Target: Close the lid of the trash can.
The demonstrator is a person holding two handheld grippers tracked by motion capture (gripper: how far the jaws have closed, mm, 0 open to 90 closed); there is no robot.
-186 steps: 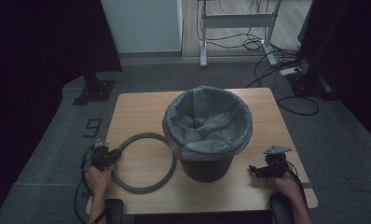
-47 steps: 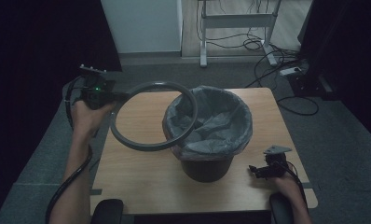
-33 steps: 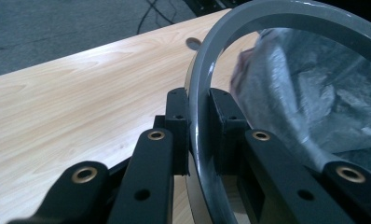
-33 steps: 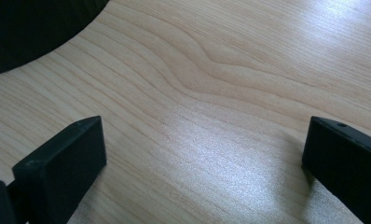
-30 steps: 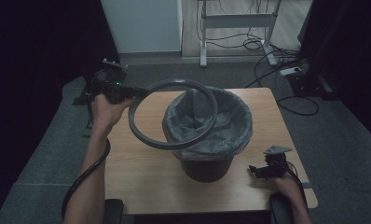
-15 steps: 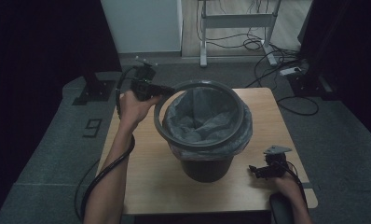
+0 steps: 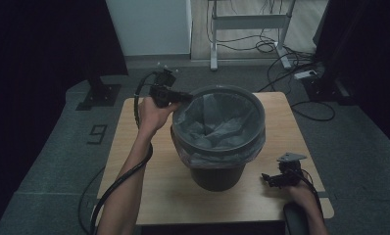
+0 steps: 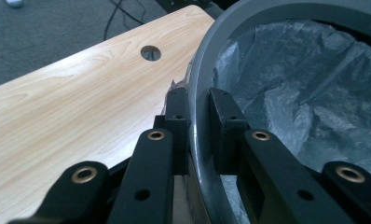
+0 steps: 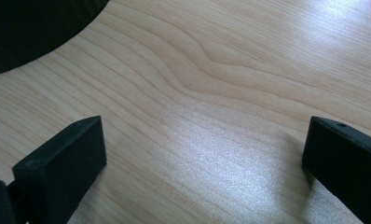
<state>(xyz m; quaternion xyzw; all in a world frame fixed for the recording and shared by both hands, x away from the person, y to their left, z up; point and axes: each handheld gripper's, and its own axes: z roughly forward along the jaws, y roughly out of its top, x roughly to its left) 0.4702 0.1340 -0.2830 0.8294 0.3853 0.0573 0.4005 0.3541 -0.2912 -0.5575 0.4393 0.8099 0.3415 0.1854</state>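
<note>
**Ring held over the bin rim: where it could slip**

The left gripper (image 7: pixel 183 96) is clamped on the grey ring (image 8: pixel 198 100), with 1 jaw outside the band and 1 inside it, as is seen plainly in the left gripper view. The ring is held at the far left of the bin (image 7: pixel 217 174), level with its top and lying over the folded-back edge of the bin liner (image 7: pixel 217 134). In the high view the ring (image 7: pixel 254 105) is seen to follow the mouth of the bin all the way round, though whether it is seated or merely resting on top cannot be told.

The right gripper (image 7: pixel 271 179) is set down on the table (image 7: pixel 149 186) near the right front corner, well apart from the bin, and its 2 jaws are spread wide over bare wood with nothing between them.

Several risks can be judged from this. The ring is gripped at only 1 point, so the far side could sag or ride up and the ring could be pressed on crooked. The liner's loose edge could be dragged down into the bin if the ring is pushed before it is centred. The bin is not steadied by the other gripper, so it could be shoved across the table or tipped by a sideways push. The thin plastic could also be pinched and torn by the inner jaw
</note>
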